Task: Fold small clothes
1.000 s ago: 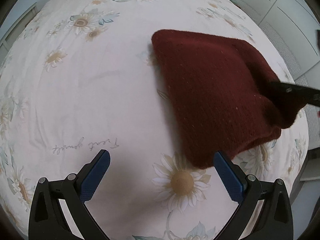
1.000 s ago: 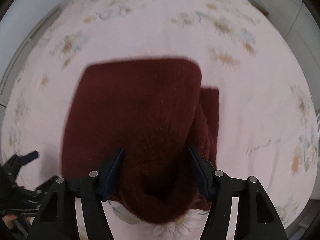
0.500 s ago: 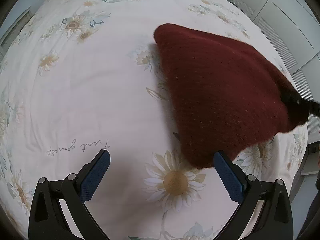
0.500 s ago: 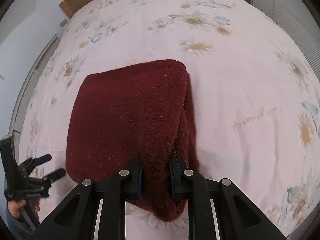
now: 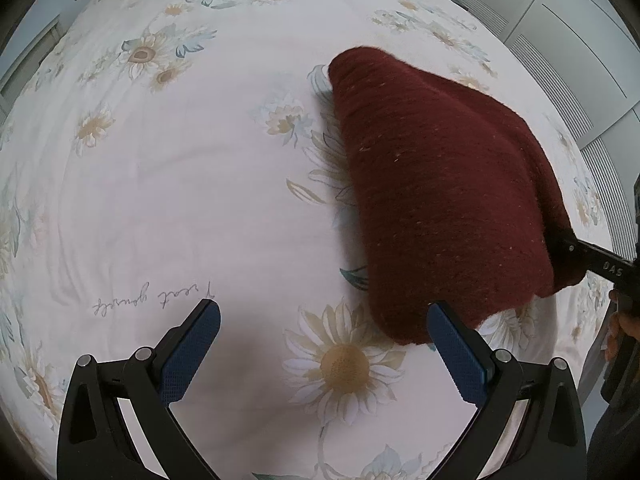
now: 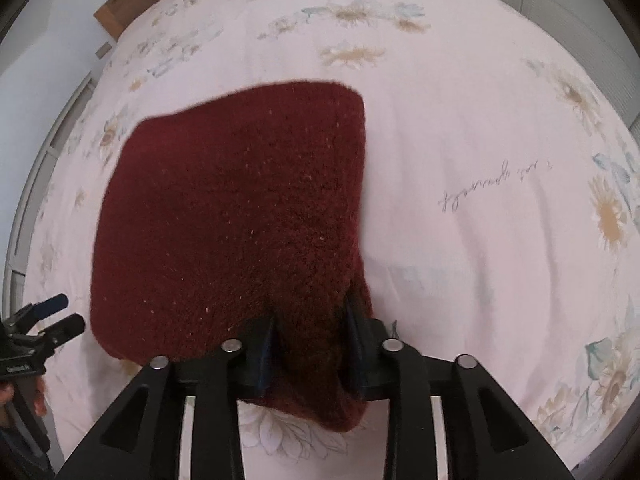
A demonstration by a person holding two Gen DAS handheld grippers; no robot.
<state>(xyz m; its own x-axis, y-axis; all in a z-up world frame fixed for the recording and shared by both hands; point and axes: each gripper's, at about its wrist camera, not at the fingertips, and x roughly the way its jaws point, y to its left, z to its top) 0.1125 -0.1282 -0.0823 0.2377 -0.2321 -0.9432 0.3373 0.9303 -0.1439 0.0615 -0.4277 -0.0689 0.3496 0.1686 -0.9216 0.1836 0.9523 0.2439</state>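
Note:
A dark red knitted garment (image 5: 440, 200) lies folded on the flowered bedsheet (image 5: 180, 180); it also shows in the right wrist view (image 6: 232, 220). My right gripper (image 6: 312, 344) is shut on its near edge and lifts that edge off the bed; the fingers are partly buried in the fabric. That gripper also shows at the right edge of the left wrist view (image 5: 576, 252). My left gripper (image 5: 324, 344) is open and empty, just in front of the garment's near corner, its right finger (image 5: 456, 352) close beside it. The left gripper also shows small at the far left of the right wrist view (image 6: 52, 316).
The bed's white sheet with printed sunflowers (image 5: 344, 364) and script (image 5: 156, 300) fills both views. A wooden headboard (image 6: 132, 4) is at the far end. White cabinet doors (image 5: 560, 20) stand beyond the bed's right side.
My right gripper has closed on the garment's near edge and raised it, so the fabric slopes up from the bed. My left gripper has stayed open in place.

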